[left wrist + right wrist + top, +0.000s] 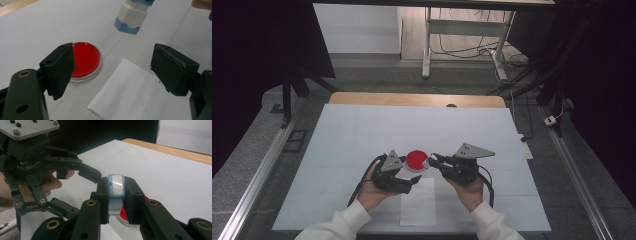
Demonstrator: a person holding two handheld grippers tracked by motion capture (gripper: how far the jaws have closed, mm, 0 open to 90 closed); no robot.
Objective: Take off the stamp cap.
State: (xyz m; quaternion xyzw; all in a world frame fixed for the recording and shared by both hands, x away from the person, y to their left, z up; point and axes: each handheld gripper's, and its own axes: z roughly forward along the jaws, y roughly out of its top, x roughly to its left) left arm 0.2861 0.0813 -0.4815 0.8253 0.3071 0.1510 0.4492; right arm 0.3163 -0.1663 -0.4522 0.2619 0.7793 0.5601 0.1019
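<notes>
My right claw (pixel 117 202) is clamped on a small blue-and-white stamp (pixel 117 185), held just above the red ink pad (pixel 85 60) on the desk (pixel 362 130). My left claw (pixel 112 72) stands open over the white paper sheet (pixel 130 92). I judge the inking step is at hand; the paper shows no print yet.

1 red ink pad (pixel 416 159), 1 white-and-blue stamp (pixel 117 185), 1 white paper sheet (pixel 418 202), 2 hand-held grippers: left (pixel 413 185), right (pixel 430 161), all on 1 desk (pixel 362 130)
</notes>
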